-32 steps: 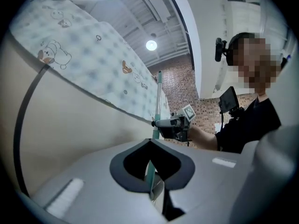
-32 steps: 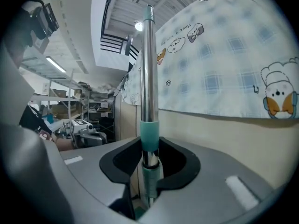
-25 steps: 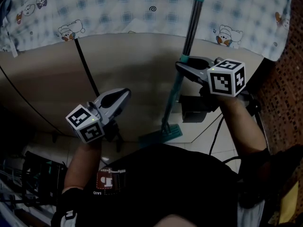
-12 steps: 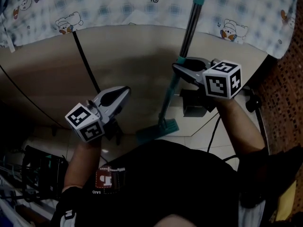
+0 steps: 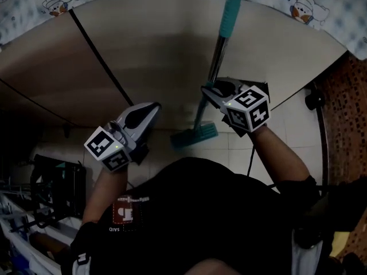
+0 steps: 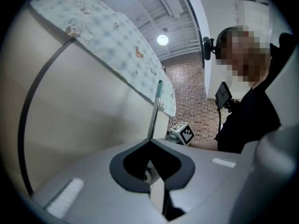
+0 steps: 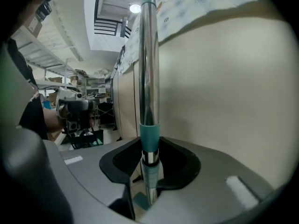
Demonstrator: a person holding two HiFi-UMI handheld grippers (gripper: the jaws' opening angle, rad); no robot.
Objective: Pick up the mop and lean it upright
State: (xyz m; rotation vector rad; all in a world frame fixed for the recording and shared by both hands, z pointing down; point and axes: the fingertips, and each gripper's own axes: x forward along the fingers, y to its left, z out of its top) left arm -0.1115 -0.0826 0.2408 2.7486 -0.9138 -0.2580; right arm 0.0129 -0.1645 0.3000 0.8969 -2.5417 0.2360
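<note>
Right gripper view shows the right gripper (image 7: 148,174) clamped on the mop (image 7: 149,69), a long chrome-shafted tool with teal sleeves and a flat teal head. Its jaws pinch the shaft at a teal collar low on the pole, which stands nearly upright and close to the curved beige wall panel (image 7: 233,92). In the head view the teal mop head (image 5: 194,136) sits low by the pale tiled floor (image 5: 241,148), whether touching it I cannot tell. The left gripper (image 5: 146,110) hangs apart to the side, jaws closed on nothing.

To finish well, I judge the head should be planted flat a little out from the panel. The teal top grip is then tipped gently onto the wall, and the hold released only once the pole rests without sliding.

Compared with a second ago, the mop stands closer to the panel, and its whole top grip now shows against the beige. The bear-printed checked cloth (image 5: 321,10) has slipped to the frame's upper edge. The left gripper has barely shifted.
</note>
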